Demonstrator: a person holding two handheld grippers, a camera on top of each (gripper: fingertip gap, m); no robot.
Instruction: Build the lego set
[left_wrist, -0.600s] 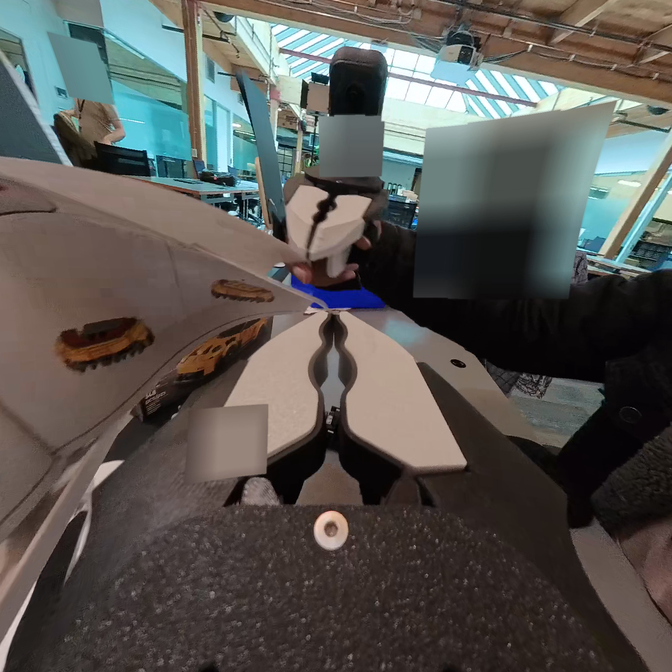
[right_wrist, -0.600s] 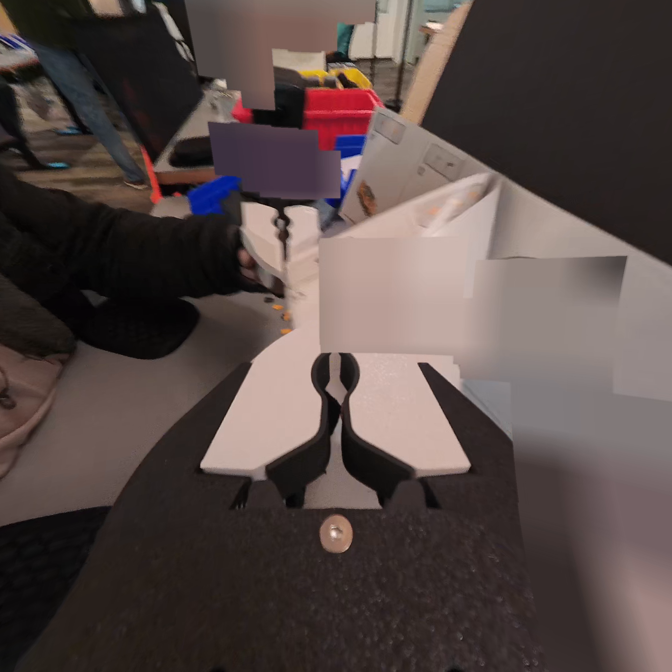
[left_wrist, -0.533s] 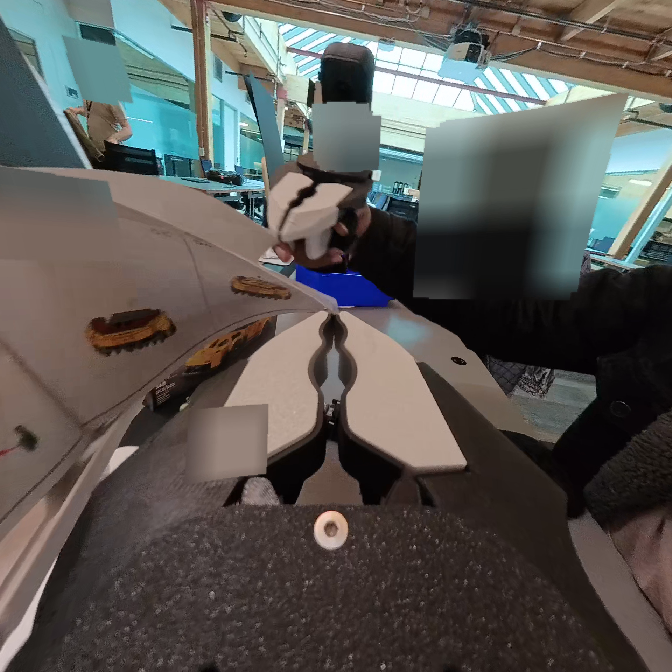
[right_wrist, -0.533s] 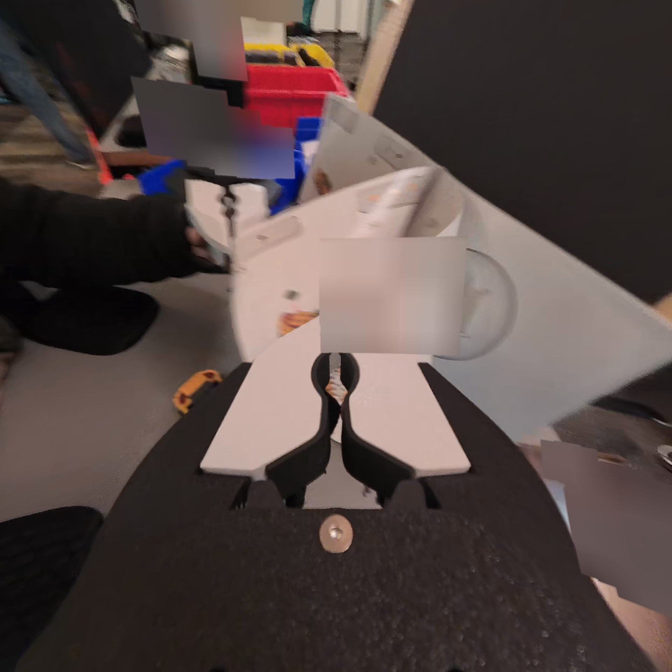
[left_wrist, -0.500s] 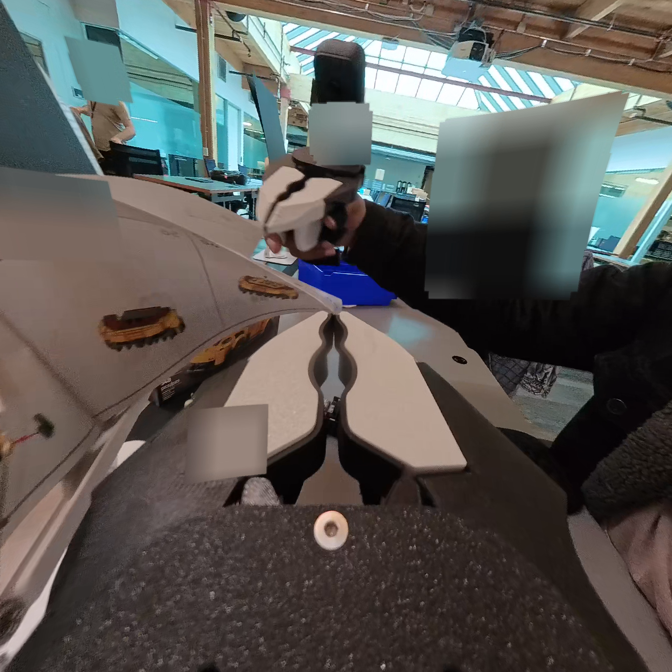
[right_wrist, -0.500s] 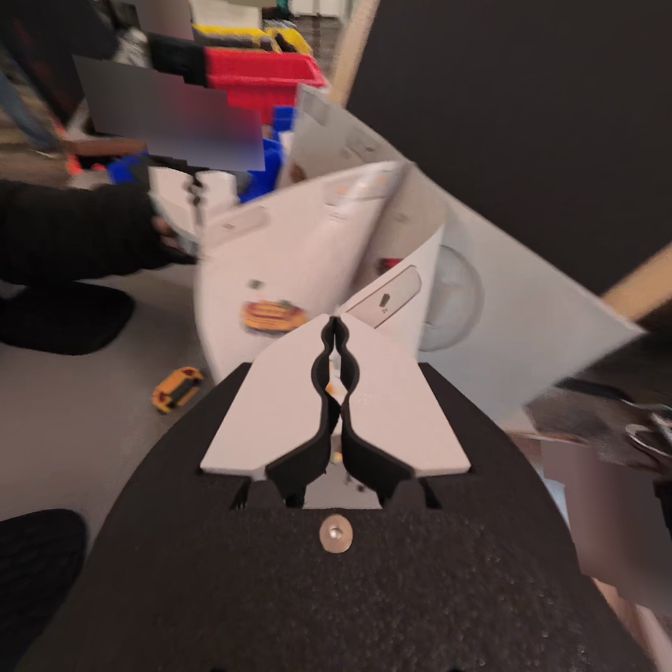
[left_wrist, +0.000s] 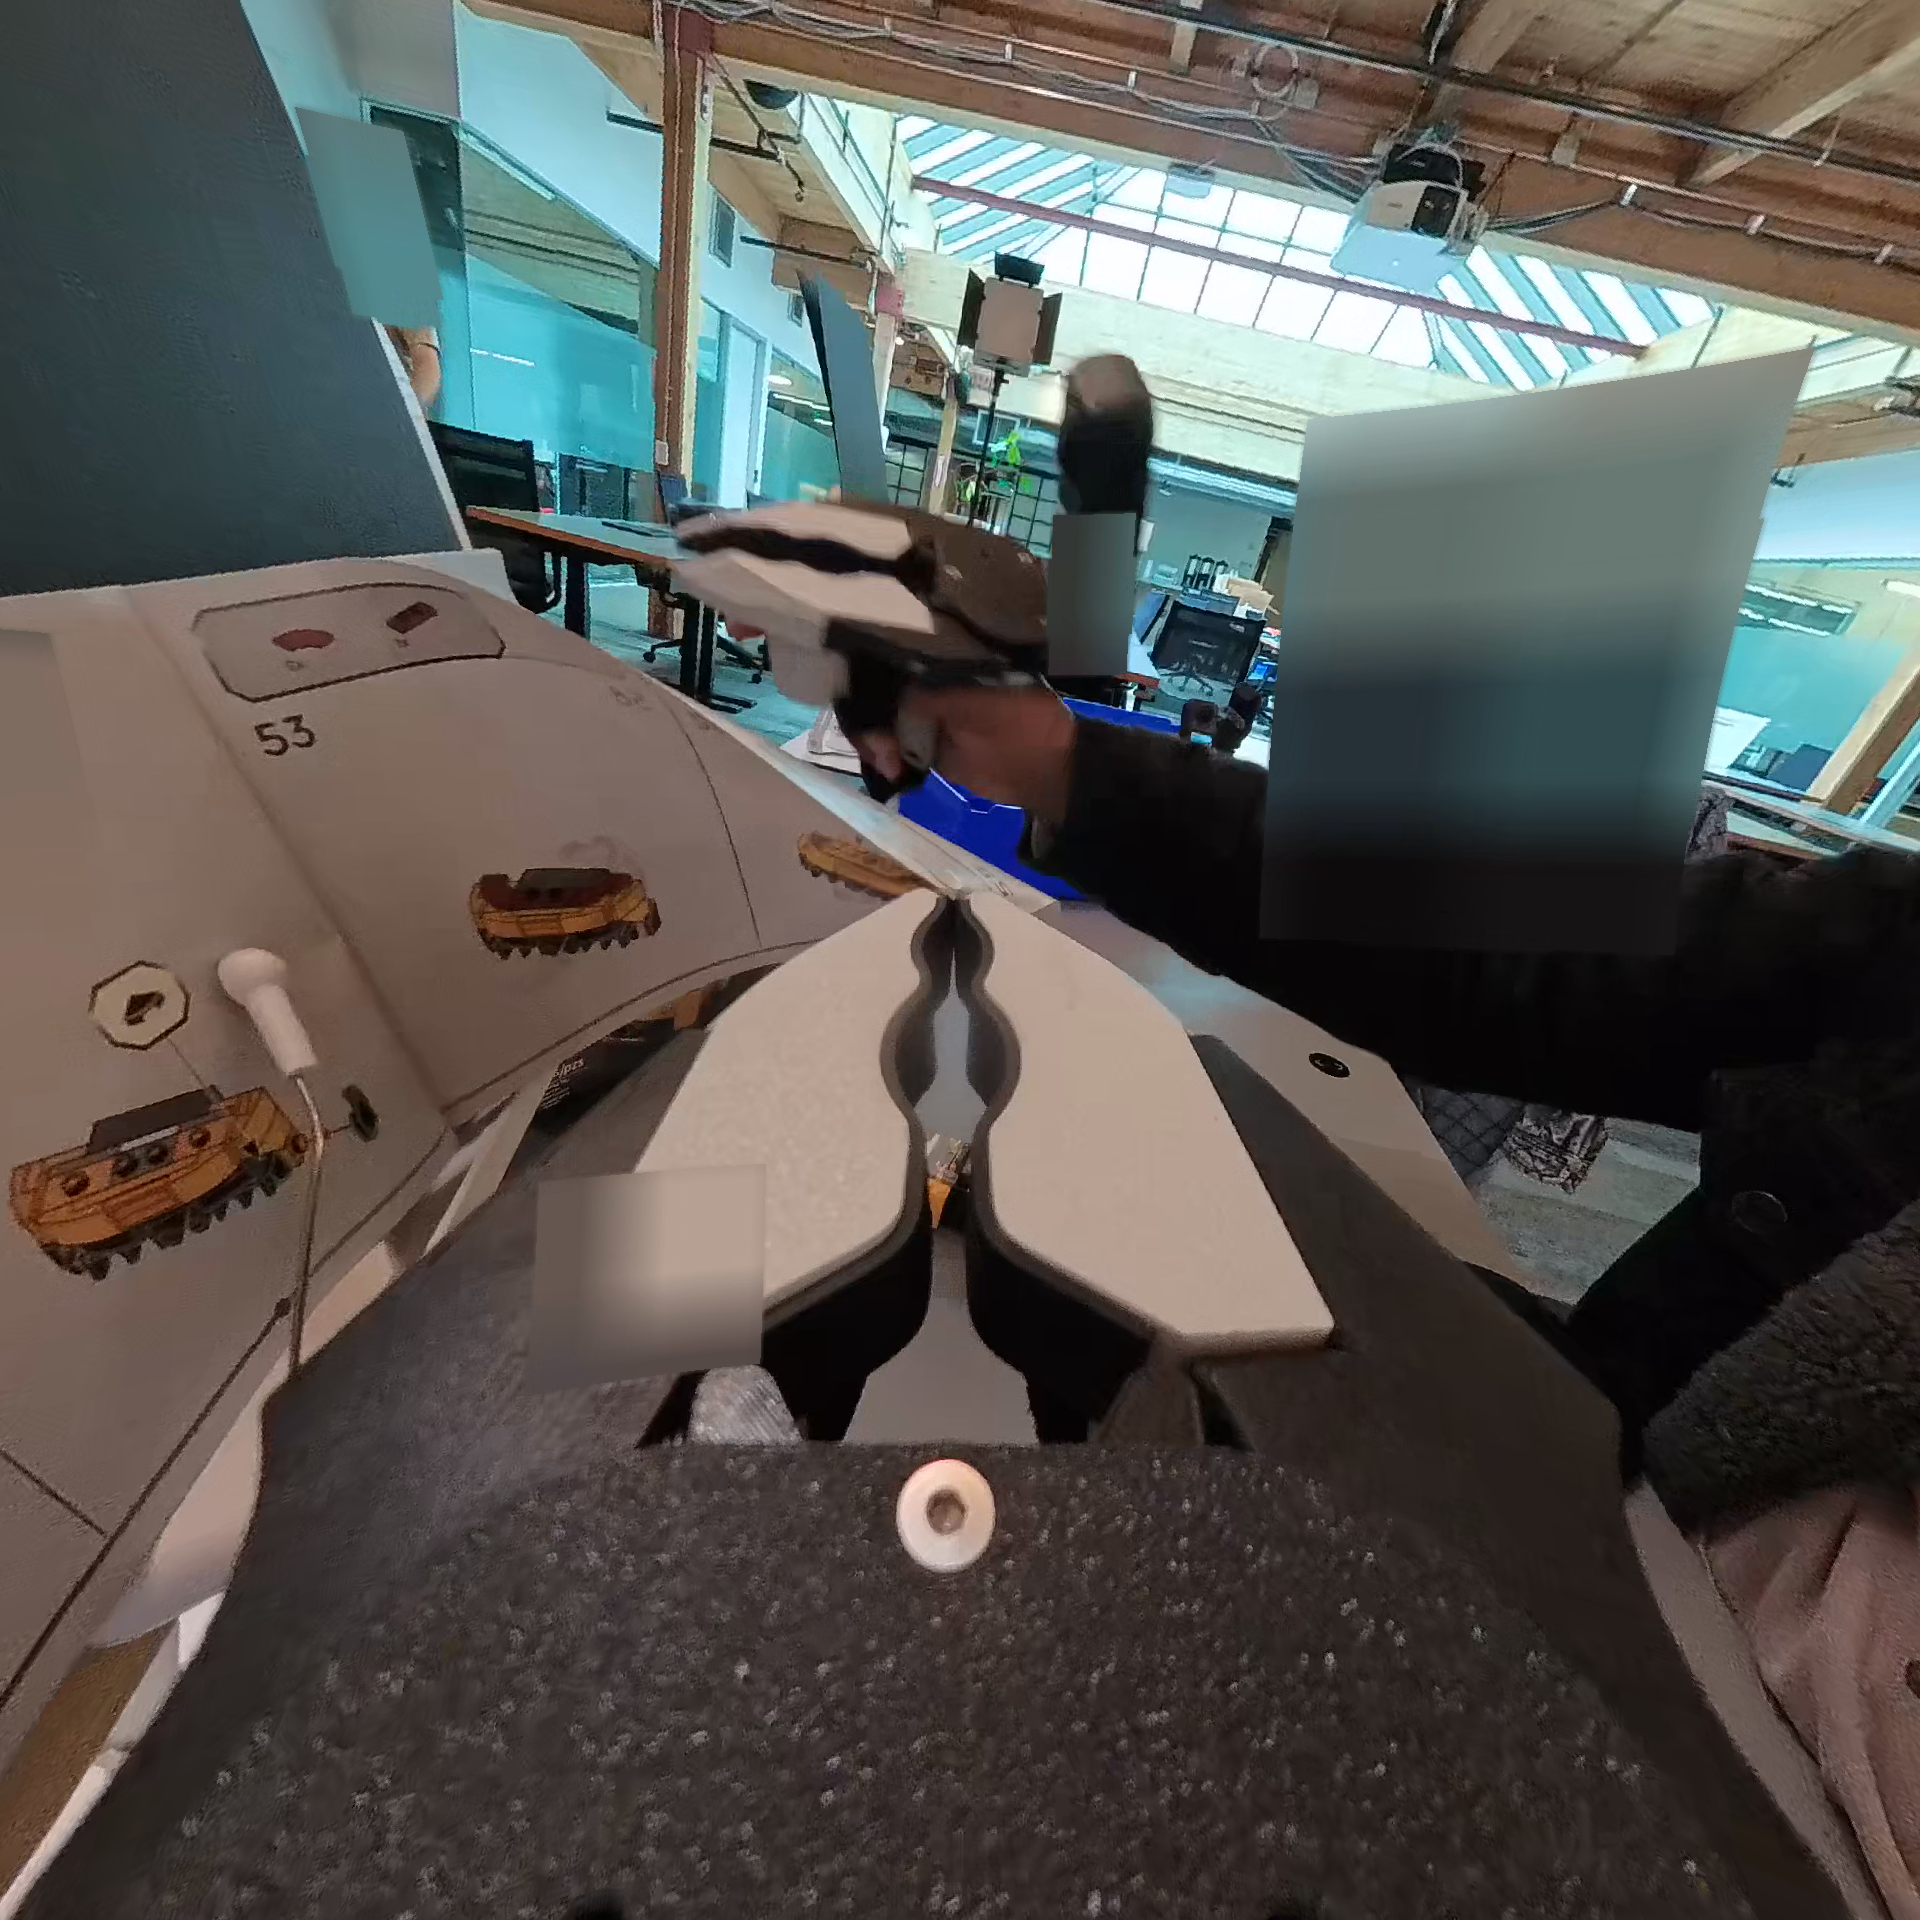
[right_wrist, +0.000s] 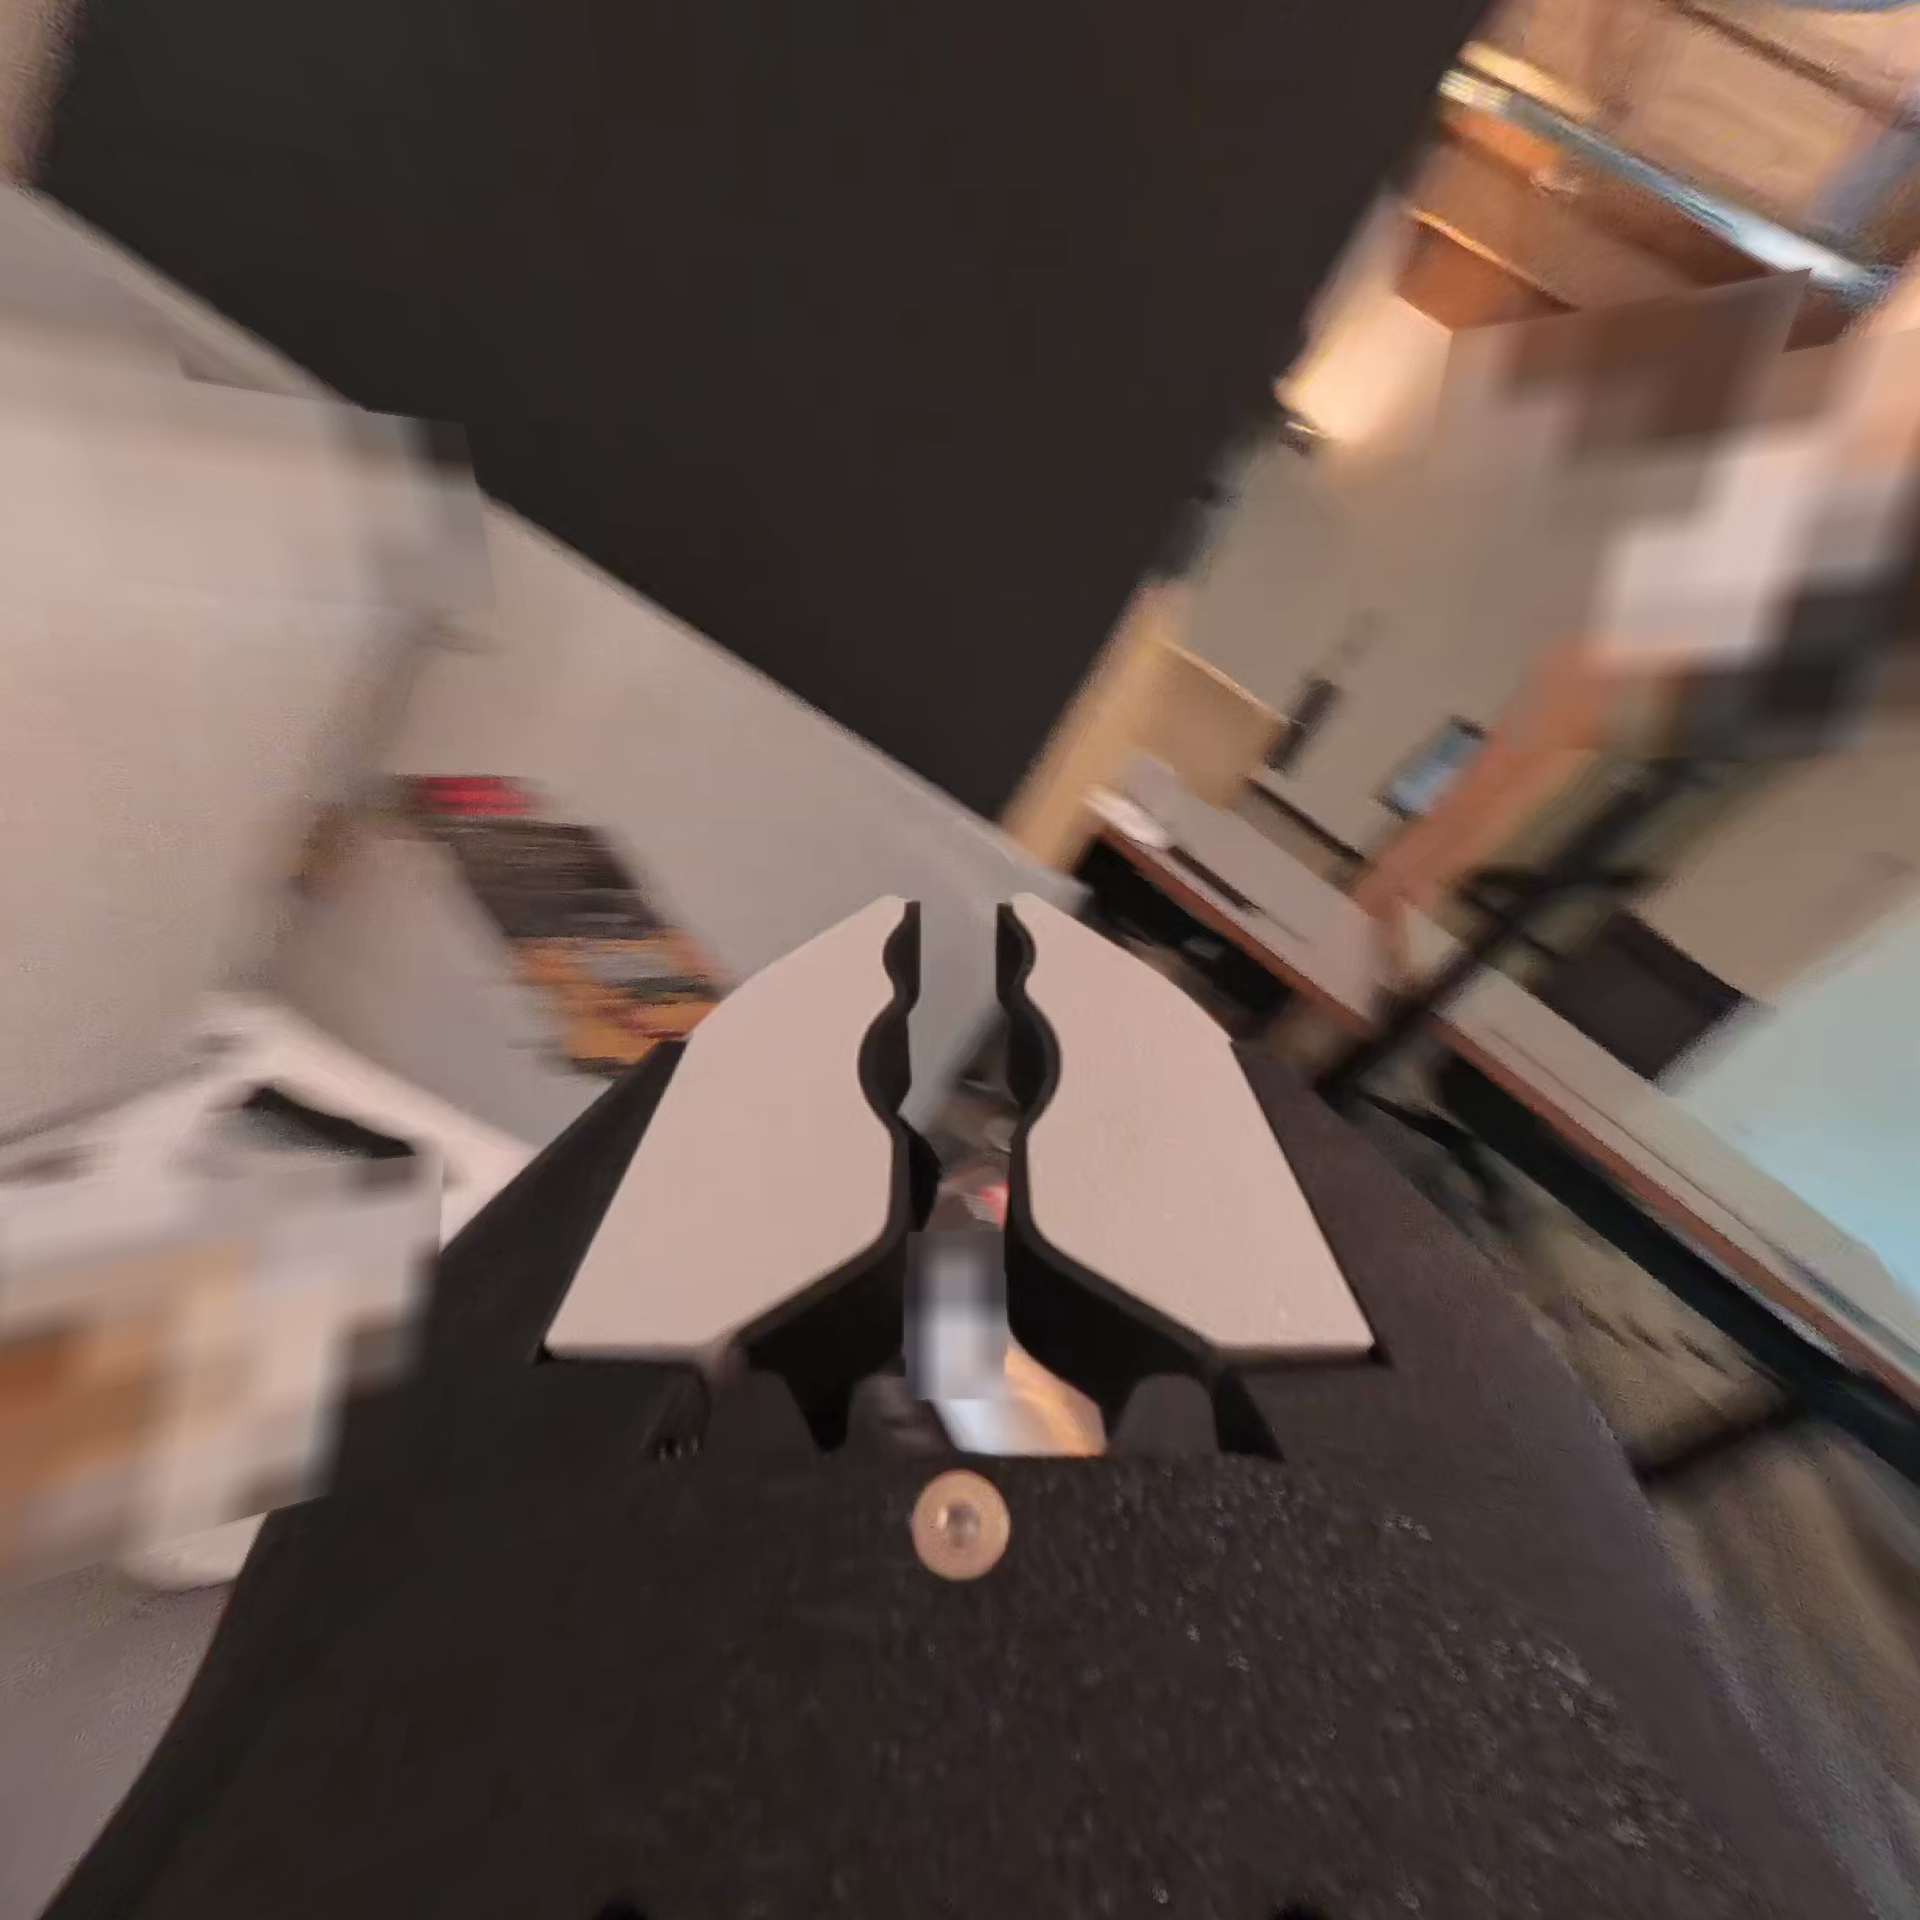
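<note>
Two grippers. Left gripper (left_wrist: 951, 914) fingers pinched on the instruction booklet (left_wrist: 343, 831) corner; pages sweep to 9 o'clock. Thin, floppy, tear-prone paper: hold near the spine. Right gripper (right_wrist: 958, 914) fingers slightly parted, empty.

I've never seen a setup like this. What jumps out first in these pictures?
In the left wrist view, the left gripper pinches the corner of a big instruction booklet that curves across the left side, printed with yellow car drawings. Beyond it, a hand holds the right gripper aloft and turned sideways. The right wrist view is blurred.
</note>
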